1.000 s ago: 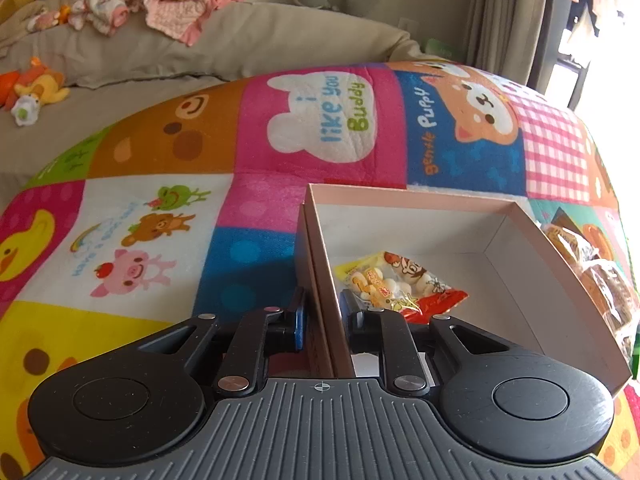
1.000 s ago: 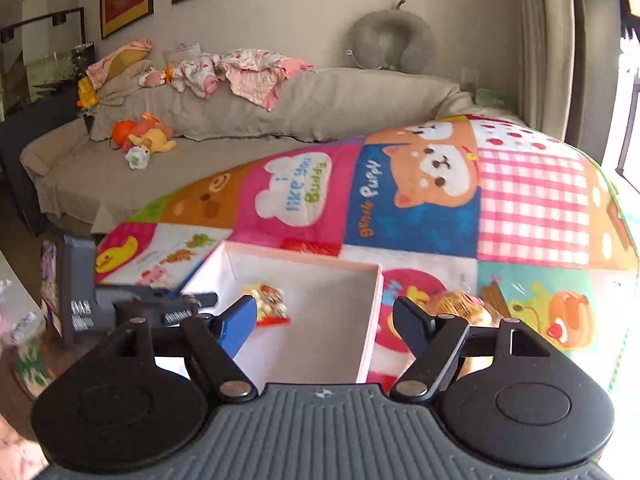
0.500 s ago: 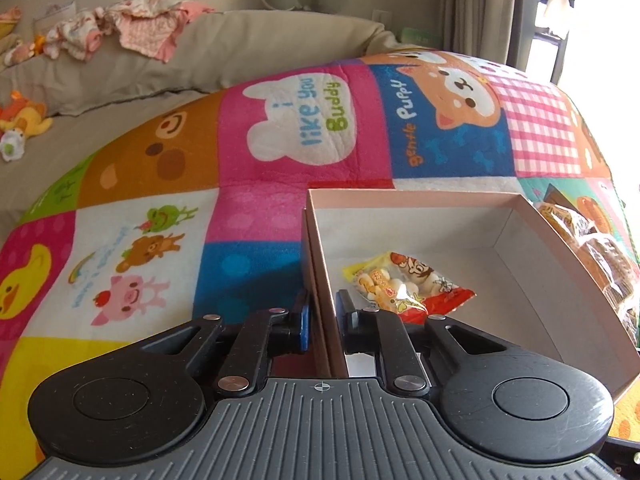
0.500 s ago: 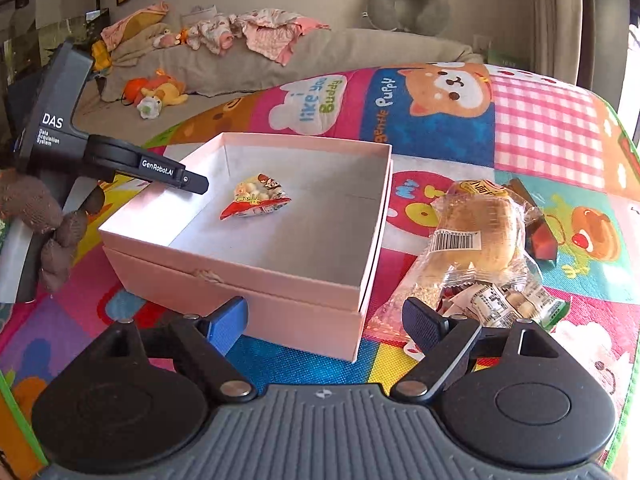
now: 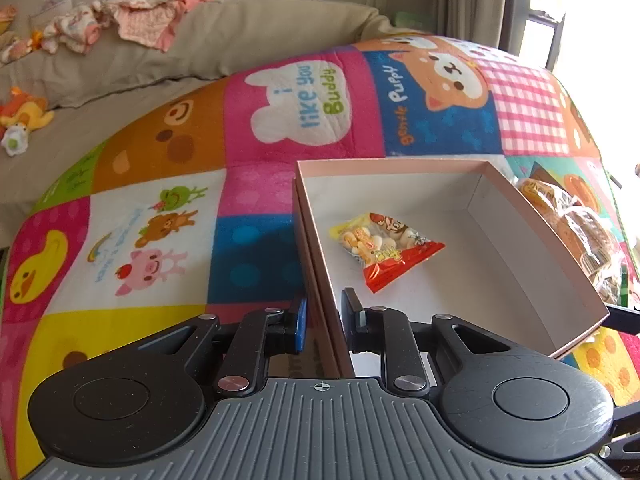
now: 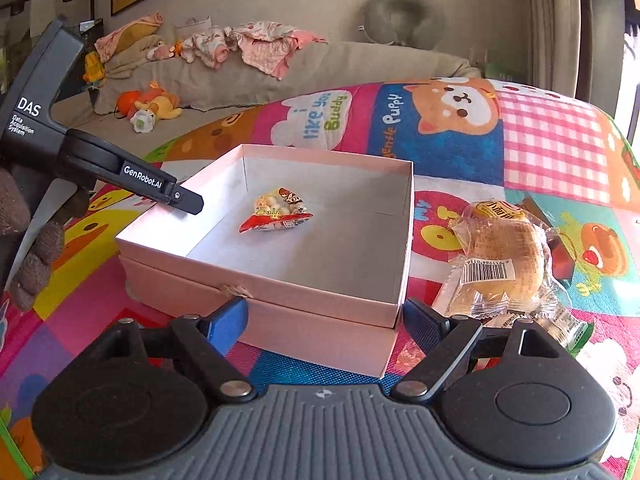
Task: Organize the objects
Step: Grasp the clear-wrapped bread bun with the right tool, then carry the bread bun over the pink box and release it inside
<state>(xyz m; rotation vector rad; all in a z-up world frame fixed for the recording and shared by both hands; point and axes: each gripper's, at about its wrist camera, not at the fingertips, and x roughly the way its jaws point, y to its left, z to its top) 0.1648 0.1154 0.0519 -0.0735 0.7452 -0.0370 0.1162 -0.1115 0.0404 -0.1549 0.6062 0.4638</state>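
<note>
Straddling the near wall of the pink box [image 5: 400, 168], the left claw [image 5: 323, 322] in the left wrist view has one pad outside and one inside; its jaws have just been opening after a squeeze, the wall sits between them, pads look just off it. Box is thin card: light, stiff but dentable, so pinch the wall, not a corner. Inside lies one snack packet [image 5: 384, 246], crinkly film, light, slippery, contents crushable; take it by the red sealed end. Mat [image 5: 160, 216] reads "i like you Buddy" and "gentle Puppy". Right wrist view: right claw [image 6: 325, 320] stands wide with nothing in it, jaws have just been opening, low in front of the box's near wall. Wrapped bun [image 6: 504, 248] lies on the mat right of the box, soft, squashable, barcode label up; grip lightly across the middle. Left tool body reads "DAS Data Acquisition System" and "GenRobot.AI".
</note>
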